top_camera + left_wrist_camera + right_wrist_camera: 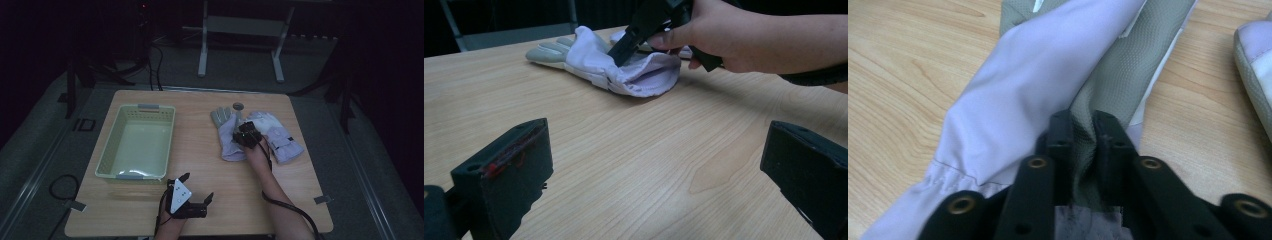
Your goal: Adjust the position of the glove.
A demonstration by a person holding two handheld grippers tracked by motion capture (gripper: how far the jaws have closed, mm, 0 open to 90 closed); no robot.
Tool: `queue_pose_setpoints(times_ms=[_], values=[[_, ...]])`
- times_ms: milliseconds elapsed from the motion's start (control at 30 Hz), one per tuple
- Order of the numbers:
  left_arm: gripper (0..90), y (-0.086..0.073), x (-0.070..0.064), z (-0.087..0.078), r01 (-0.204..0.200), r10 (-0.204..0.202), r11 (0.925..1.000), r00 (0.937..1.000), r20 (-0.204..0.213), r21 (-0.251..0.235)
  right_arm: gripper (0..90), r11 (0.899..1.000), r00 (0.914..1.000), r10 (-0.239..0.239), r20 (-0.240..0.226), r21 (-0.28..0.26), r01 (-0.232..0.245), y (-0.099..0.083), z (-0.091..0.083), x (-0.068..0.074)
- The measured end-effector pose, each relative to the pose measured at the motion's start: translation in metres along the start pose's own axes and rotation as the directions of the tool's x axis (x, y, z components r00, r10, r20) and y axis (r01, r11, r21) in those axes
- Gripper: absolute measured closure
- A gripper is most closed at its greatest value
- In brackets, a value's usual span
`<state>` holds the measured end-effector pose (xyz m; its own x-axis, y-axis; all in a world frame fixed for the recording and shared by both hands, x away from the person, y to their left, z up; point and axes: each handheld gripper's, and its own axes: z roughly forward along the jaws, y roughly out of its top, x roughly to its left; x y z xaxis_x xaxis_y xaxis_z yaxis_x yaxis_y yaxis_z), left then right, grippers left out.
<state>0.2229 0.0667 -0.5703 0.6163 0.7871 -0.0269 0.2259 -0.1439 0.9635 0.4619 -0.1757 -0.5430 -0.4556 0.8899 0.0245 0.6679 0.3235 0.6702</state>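
On the table's far right, the left-hand glove (228,137) of a pale lilac pair is pinched at its grey palm fabric by the right gripper (1083,131), jaws pressed together. A firmer, deeper bite is advised before lifting. Nearer left, the left gripper (196,189) is held spread wide. A green basket (107,155) sits left, unobstructed; the second glove (280,135) lies just beside.

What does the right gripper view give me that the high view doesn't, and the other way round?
Right gripper view: the right gripper has its jaws pinched on a fold of the left glove's grey palm fabric. High view: the green basket at table left, the left gripper open near the front edge, and a small round object beyond the gloves. Both show the second glove beside the first and the wooden table.
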Motion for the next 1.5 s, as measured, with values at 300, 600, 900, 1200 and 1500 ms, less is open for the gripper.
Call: queue_pose_setpoints(times_ms=[300,600,900,1200,1500], values=[[0.4,0.000,0.000,0.000,0.003,-0.003,1.0000,1.0000,-0.003,-0.003,86.2,0.992,0.9954,0.095,-0.013,-0.081,-0.096,0.003,-0.027,0.007],[0.5,0.000,0.000,0.000,0.000,0.000,1.0000,1.0000,-0.006,0.001,86.2,0.974,0.9915,0.122,-0.044,-0.186,-0.128,0.008,-0.076,0.024],[0.4,0.000,-0.001,0.000,-0.005,0.005,1.0000,1.0000,-0.006,0.002,86.2,0.952,0.9904,0.132,-0.039,-0.272,-0.138,-0.008,-0.115,0.050],[0.5,0.000,-0.001,0.000,-0.005,0.005,1.0000,1.0000,-0.004,-0.001,86.2,0.955,0.9868,0.151,-0.058,-0.250,-0.161,-0.037,-0.115,0.069],[0.5,0.000,-0.001,0.000,-0.013,0.013,0.9999,0.9999,-0.003,0.001,86.2,0.967,0.9842,0.165,-0.065,-0.188,-0.174,-0.050,-0.082,0.075]])
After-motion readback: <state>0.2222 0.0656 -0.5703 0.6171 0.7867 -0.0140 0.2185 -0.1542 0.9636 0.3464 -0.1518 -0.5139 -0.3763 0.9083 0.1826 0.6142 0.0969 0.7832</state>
